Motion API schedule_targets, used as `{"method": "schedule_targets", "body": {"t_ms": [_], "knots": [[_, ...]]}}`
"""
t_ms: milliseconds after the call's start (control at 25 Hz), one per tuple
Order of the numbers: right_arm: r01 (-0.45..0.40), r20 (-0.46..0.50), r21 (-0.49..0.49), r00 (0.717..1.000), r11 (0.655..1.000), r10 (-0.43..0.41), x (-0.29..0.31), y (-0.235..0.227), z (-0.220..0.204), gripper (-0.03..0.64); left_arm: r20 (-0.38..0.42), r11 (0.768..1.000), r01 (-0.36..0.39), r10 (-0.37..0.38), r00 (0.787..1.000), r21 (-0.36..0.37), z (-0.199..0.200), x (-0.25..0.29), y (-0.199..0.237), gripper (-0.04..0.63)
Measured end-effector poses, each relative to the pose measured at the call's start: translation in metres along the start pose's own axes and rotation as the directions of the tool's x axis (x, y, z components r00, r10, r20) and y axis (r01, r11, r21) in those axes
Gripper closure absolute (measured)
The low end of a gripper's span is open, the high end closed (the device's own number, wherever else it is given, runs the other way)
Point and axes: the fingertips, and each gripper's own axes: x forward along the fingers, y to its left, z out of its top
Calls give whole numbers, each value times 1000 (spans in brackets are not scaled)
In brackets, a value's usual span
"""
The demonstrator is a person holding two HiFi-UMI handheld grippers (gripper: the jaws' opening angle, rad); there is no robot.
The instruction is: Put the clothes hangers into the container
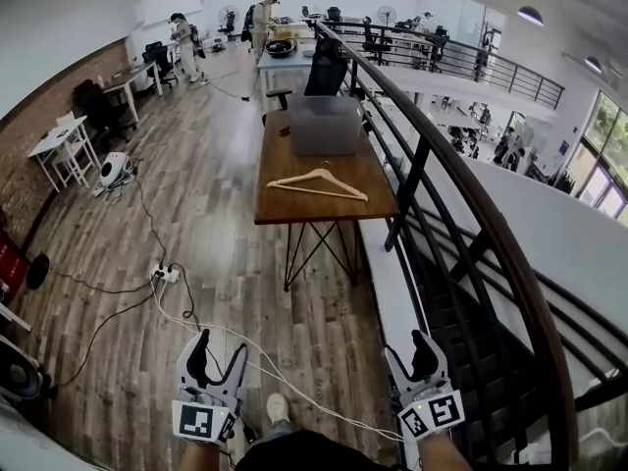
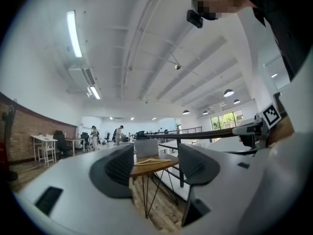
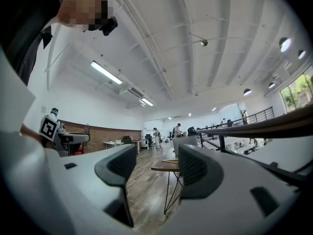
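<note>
A wooden clothes hanger [image 1: 317,183] lies flat on the near end of a brown wooden table [image 1: 294,204], with a grey container [image 1: 324,126] behind it on the same top. My left gripper [image 1: 216,359] and right gripper [image 1: 424,353] hang low in the head view, well short of the table, both open and empty. In the left gripper view the hanger [image 2: 151,161] and the container [image 2: 146,148] show far off between the open jaws of the left gripper [image 2: 155,166]. The right gripper [image 3: 156,166] frames the table edge [image 3: 165,168] between its open jaws.
A black railing [image 1: 461,204] runs along the table's right side above a stairwell. Cables and a power strip [image 1: 165,275] lie on the wood floor to the left. White desks [image 1: 61,143], chairs and two people [image 1: 260,23] stand further back.
</note>
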Motion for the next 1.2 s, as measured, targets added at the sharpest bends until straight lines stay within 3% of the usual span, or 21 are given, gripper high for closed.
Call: {"method": "schedule_targets", "body": {"t_ms": [200,440,560,1000,1200], "knots": [[4,29,-23,1000,1000,-3,58,7,12,356,53,999,29,-28,998,-15,9,43,38,319],[-8,16,-52,1000,999,8,127,26,7,364,38,999,52,-53,998,14,-5,79,91,319],[-16,11,-46,1000,999,17,157,39,-6,364,43,998,53,-52,998,-16,-16,87,121,319],[-79,-67,-55,995,995,75,244,65,-26,370,-11,998,-16,15,1000,-57,-47,105,195,319],[-123,-98,-43,988,992,118,303,68,-43,376,4,996,-62,62,998,-57,-48,122,230,321]]}}
